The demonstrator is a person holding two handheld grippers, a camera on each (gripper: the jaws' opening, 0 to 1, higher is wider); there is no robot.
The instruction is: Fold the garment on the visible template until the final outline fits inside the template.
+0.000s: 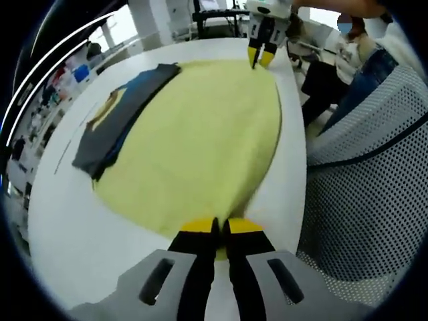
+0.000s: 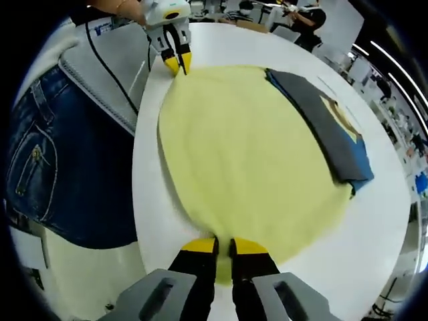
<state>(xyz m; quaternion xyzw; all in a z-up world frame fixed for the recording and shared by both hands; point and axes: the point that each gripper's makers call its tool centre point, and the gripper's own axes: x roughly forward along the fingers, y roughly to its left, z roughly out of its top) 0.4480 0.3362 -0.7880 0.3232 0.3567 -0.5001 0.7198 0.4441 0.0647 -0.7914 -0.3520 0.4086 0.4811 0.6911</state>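
Fingertips of both grippers pinched shut on near edge of yellow garment point(image 1: 200, 140), left gripper point(image 1: 221, 231), right gripper point(image 2: 224, 246). Advice: lift evenly, fold toward dark folded cloth point(image 1: 120, 114) at far edge.

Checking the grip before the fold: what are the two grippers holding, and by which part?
Both pinch the yellow garment at its near edge: the left gripper on one corner, the right gripper on the opposite one.
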